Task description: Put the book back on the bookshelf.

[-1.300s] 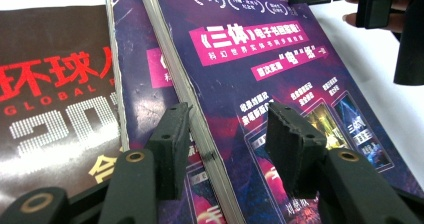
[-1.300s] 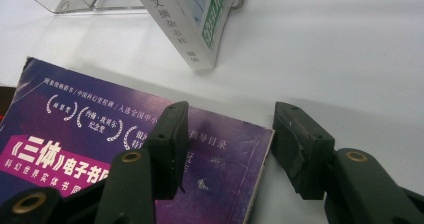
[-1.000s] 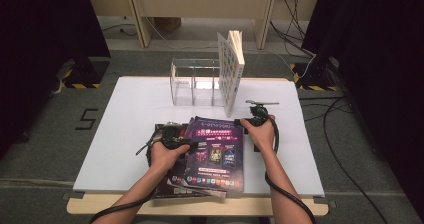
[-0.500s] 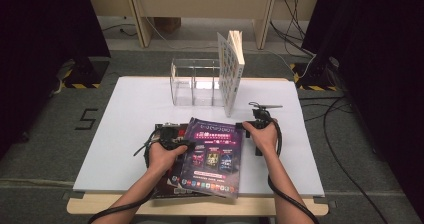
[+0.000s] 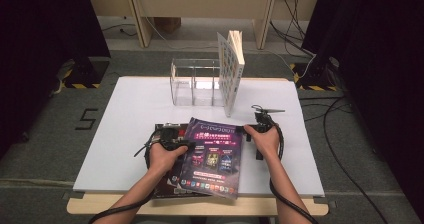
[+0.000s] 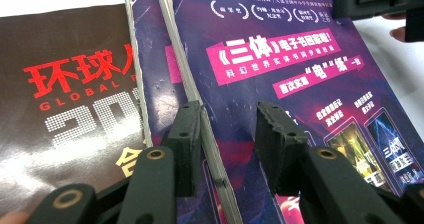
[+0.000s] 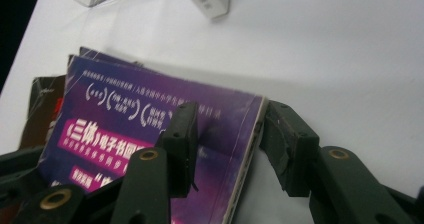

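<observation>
Since a second ago the glossy purple magazine [image 5: 212,156] has been tipped a little higher at its far edge, and the left tool [image 5: 176,143] has just been closing its jaws, with the magazine's edge between them. In the left gripper view this tool [image 6: 227,129] straddles the magazine's [image 6: 300,69] spine edge: one jaw sits under the cover beside the page block, the other lies on the printed cover, but a gap shows beside the paper, so the jaws stand apart and not clamped. The right tool [image 5: 249,129] meets the magazine's far right corner; in the right gripper view this tool [image 7: 227,129] has one jaw on the purple cover [image 7: 150,114] and the other just outside the page edge, also apart and not pressing. Both forearms come in from the near edge of the white desk [image 5: 135,114], with the left hand [image 5: 162,156] curled over its tool and the right hand [image 5: 262,139] gripping from the side. The magazine lies on a dark brown magazine with red lettering [image 6: 60,114] at the desk's near middle. Farther back stands a clear acrylic file holder [image 5: 195,81] with a white book [image 5: 231,69] upright at its right end.
</observation>
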Tool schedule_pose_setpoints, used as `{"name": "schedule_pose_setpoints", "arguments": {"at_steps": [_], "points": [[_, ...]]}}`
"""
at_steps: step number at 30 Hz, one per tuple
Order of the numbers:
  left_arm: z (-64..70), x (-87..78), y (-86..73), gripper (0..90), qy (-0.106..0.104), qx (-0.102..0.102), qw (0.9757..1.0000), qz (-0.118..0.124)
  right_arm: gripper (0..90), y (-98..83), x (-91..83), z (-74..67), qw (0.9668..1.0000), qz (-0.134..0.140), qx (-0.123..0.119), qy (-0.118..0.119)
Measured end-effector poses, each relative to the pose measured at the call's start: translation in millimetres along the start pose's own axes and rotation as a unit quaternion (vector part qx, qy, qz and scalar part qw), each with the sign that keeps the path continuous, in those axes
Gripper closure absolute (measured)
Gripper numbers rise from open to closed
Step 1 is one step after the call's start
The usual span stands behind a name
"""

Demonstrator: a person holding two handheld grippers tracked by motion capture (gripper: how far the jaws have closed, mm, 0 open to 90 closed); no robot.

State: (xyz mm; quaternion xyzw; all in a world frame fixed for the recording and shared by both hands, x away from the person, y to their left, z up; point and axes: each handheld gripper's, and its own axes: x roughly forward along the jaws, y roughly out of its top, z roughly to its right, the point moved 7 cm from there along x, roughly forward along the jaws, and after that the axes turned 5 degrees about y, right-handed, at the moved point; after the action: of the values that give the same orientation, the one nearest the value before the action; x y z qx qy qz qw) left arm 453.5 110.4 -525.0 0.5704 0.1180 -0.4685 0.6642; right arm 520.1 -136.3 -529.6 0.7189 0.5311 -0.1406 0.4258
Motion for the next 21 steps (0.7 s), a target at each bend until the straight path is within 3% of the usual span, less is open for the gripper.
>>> {"name": "schedule_pose_setpoints", "arguments": {"at_steps": [7,10,16,18,19,20,21], "points": [[-0.1,-0.1,0.2,62.6,-0.001,-0.001,1.0000,-0.002,59.8,-2.4,-0.4,-2.6,1.0000,0.002,0.009,-0.003],[-0.3,-0.1,0.0,62.6,0.000,-0.001,1.0000,0.000,60.4,-4.3,-1.2,-5.7,0.9999,0.001,0.014,0.006],[-0.7,-0.3,0.2,62.7,0.000,-0.001,1.0000,-0.002,64.4,-5.2,-5.3,-11.7,0.9999,0.013,-0.010,0.001],[-1.7,-1.1,0.1,62.6,0.001,-0.002,1.0000,-0.002,74.6,-2.9,-12.6,-19.5,0.9996,0.017,-0.017,0.016],[-1.7,-1.1,0.1,62.7,0.001,-0.002,1.0000,-0.002,74.6,-2.9,-12.6,-19.5,0.9996,0.017,-0.017,0.016],[-1.9,-1.3,-0.1,62.8,0.001,-0.002,1.0000,-0.002,77.6,-0.7,-19.7,-30.6,0.9989,0.020,-0.021,0.038],[-1.8,-1.3,-0.1,62.9,0.002,-0.002,1.0000,-0.002,78.0,0.2,-21.3,-33.9,0.9985,0.021,-0.029,0.041]]}}
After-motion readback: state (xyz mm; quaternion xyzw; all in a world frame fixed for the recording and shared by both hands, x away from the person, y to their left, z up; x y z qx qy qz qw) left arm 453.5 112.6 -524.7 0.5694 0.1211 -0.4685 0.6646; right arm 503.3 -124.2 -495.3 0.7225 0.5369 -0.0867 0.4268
